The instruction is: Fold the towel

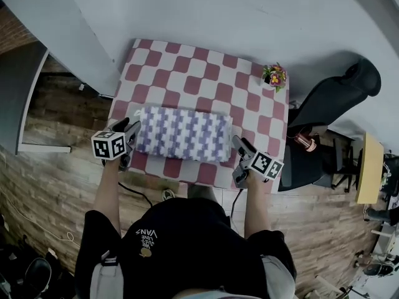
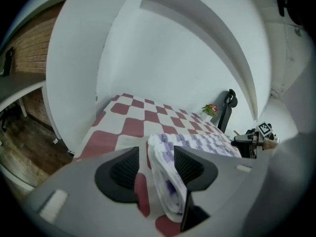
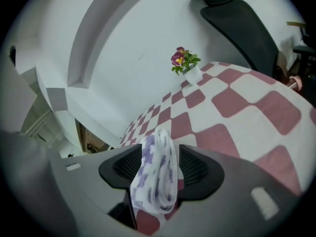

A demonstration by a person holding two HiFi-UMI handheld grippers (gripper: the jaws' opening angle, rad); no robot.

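Observation:
A white towel with purple checks (image 1: 184, 134) lies folded into a long band on the red-and-white chequered table (image 1: 187, 67), near its front edge. My left gripper (image 1: 132, 129) is at the band's left end. In the left gripper view that end (image 2: 165, 181) lies between the pads with a gap on the left side, so the gripper (image 2: 155, 164) is open. At the right end is my right gripper (image 1: 238, 143). In its own view the folded end (image 3: 155, 181) sits loosely between its wide-apart pads, so this gripper (image 3: 155, 164) is open too.
A small pot of flowers (image 1: 274, 76) stands at the table's far right corner. A black office chair (image 1: 336, 95) is just right of the table. White walls run behind and to the left. The person stands at the front edge, over a wood floor.

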